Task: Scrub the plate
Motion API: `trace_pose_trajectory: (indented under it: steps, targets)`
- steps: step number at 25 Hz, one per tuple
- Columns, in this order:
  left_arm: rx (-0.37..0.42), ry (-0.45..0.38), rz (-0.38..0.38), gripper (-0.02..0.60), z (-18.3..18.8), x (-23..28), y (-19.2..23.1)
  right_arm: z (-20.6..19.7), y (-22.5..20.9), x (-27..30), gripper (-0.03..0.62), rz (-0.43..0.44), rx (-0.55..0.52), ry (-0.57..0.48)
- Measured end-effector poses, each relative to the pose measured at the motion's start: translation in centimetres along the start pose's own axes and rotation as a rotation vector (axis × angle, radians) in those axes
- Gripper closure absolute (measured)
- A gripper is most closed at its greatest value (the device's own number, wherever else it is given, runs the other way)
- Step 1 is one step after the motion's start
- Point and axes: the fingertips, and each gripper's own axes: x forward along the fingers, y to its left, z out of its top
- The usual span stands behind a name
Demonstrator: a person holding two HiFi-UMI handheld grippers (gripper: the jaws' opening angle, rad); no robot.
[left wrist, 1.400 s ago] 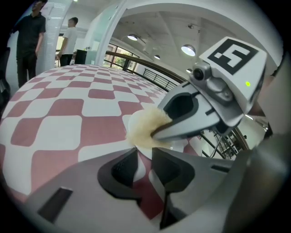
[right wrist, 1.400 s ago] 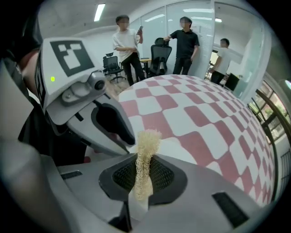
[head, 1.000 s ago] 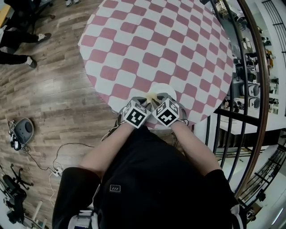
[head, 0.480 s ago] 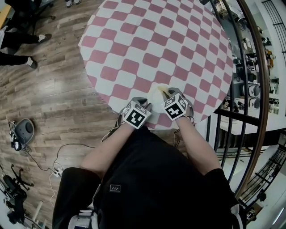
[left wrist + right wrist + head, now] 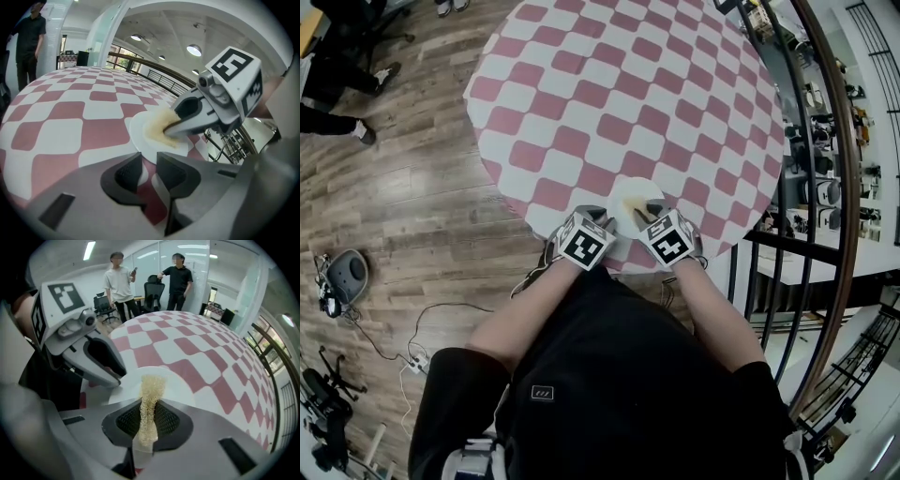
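A white plate (image 5: pixel 633 199) lies at the near edge of the red-and-white checked table (image 5: pixel 609 94). My left gripper (image 5: pixel 604 218) is at the plate's left rim, its jaws (image 5: pixel 149 165) nearly closed with the rim (image 5: pixel 140 145) between them. My right gripper (image 5: pixel 649 215) is shut on a pale yellow mesh scrubber (image 5: pixel 151 394), which stands up between the jaws and rests on the plate (image 5: pixel 185 385). In the left gripper view the scrubber (image 5: pixel 157 131) is pressed onto the plate under the right gripper (image 5: pixel 169 131). The left gripper (image 5: pixel 115 376) shows at the plate's left in the right gripper view.
A dark metal railing (image 5: pixel 769 239) runs close by the table's right side. Two people (image 5: pixel 121 282) stand by office chairs beyond the table's far side, and another person (image 5: pixel 28 42) stands at the left. Wood floor (image 5: pixel 403 206) with cables lies to the left.
The right gripper with the scrubber slid out to the right across the plate, then drew back toward me. The left gripper stayed at the plate's rim.
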Motion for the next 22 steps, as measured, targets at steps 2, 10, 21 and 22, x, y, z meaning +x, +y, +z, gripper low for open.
trace_pose_trajectory:
  steps: [2,10,21,22]
  targets:
    - [0.004,0.001,-0.002,0.479,0.1,0.0,-0.1,-0.3,1.5,1.0,0.545,0.009,-0.058,0.032]
    - [0.006,0.008,-0.012,0.479,-0.1,0.1,-0.1,-0.4,-3.3,0.5,0.545,-0.121,-0.068,0.046]
    - [-0.004,0.013,-0.011,0.477,0.1,0.1,-0.1,-2.8,-3.8,0.3,0.545,-0.191,-0.301,0.124]
    - [-0.007,0.014,-0.011,0.479,0.1,0.1,-0.1,-3.4,-3.6,0.0,0.545,-0.190,-0.305,0.128]
